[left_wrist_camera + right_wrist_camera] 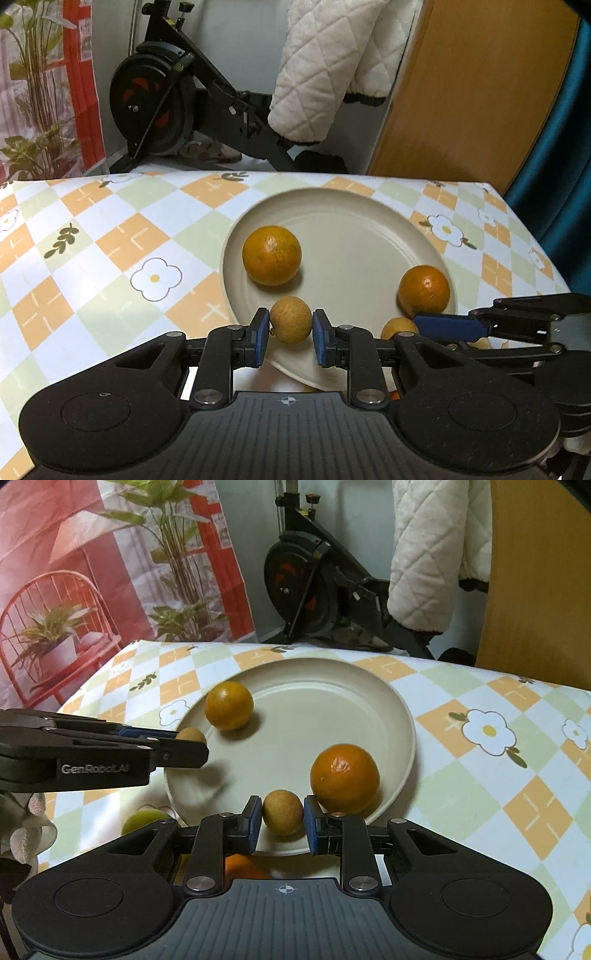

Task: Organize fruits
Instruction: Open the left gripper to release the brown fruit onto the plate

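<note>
1. Your left tongs (290, 334) were clamped on a small tan fruit (290, 319) over the plate's (351, 221) near rim;
2. Your right tongs (282, 823) gripped another tan fruit (283, 812);
3. Two oranges (272, 255) lay on the plate, on the table (110, 240).

Black hand-held gripper (290, 334), blue pads, silver screws.

A: What's hidden under the right gripper (282, 821)?

B: An orange fruit (245, 867), mostly covered by the body. A green fruit (144, 819) beside the plate (391, 716) is half hidden too.

A: And in the left view?

B: The right gripper's longan (397, 326) shows only partly behind the left gripper (290, 334). The plate's near rim is covered. The bike (173, 92) is cut off at the top.
</note>
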A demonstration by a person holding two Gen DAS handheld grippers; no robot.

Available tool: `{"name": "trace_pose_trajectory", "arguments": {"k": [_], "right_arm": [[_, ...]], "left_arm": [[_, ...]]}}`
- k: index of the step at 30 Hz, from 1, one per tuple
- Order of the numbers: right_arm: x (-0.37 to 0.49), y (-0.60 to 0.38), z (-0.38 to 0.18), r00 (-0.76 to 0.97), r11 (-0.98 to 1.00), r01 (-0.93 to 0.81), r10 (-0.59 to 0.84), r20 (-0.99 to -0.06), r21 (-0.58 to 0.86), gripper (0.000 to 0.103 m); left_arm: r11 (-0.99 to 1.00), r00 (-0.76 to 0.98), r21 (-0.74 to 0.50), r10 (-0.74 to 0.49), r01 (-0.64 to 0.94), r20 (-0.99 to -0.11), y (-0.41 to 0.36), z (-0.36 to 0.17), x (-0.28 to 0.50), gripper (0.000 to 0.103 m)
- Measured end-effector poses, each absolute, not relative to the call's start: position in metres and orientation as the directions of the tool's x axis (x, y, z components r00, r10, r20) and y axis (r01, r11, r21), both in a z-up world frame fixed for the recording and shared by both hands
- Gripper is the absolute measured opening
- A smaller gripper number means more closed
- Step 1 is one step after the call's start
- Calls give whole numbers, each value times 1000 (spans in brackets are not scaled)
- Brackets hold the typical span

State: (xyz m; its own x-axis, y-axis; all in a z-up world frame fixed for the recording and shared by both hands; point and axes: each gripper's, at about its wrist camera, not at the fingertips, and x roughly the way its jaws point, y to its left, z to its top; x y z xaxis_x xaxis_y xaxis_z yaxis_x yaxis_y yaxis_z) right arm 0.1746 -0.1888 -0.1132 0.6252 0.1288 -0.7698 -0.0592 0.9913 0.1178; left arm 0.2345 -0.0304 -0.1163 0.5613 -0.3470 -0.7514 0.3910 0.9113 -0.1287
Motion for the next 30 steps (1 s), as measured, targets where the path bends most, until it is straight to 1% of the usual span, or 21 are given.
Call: {"name": "trace_pose_trajectory", "arguments": {"k": [3, 8, 14, 24, 25, 26, 27, 28, 29, 30], "right_arm": [[175, -188, -112, 627, 992, -52, 119, -770, 111, 23], [167, -192, -106, 640, 992, -30, 112, -761, 121, 30], [148, -199, -94, 670, 988, 18, 102, -736, 154, 30], [103, -203, -80, 699, 979, 73, 86, -710, 191, 31], [100, -203, -80, 699, 979, 76, 84, -710, 190, 33], [97, -202, -79, 699, 980, 78, 79, -711, 185, 35], [94, -201, -78, 700, 981, 78, 73, -711, 178, 36], [91, -199, -77, 700, 982, 77, 72, -710, 174, 38], [88, -198, -76, 701, 982, 74, 71, -710, 171, 39], [85, -197, -76, 701, 983, 71, 70, -710, 167, 39]], "left_arm": [[907, 544, -135, -352, 398, -762, -31, -120, 235, 27], [909, 545, -137, -351, 394, -761, -29, -115, 233, 29], [909, 565, -130, -353, 396, -746, -25, -101, 220, 30], [922, 625, -115, -338, 369, -704, -5, -76, 171, 30], [926, 633, -113, -331, 360, -700, -4, -75, 167, 33], [930, 642, -117, -328, 349, -694, -1, -73, 161, 42], [933, 651, -120, -325, 339, -686, 1, -72, 157, 48], [936, 666, -120, -321, 330, -673, 4, -70, 152, 55], [939, 684, -119, -318, 322, -657, 6, -68, 146, 59], [941, 698, -117, -315, 316, -643, 9, -67, 141, 59]]}}
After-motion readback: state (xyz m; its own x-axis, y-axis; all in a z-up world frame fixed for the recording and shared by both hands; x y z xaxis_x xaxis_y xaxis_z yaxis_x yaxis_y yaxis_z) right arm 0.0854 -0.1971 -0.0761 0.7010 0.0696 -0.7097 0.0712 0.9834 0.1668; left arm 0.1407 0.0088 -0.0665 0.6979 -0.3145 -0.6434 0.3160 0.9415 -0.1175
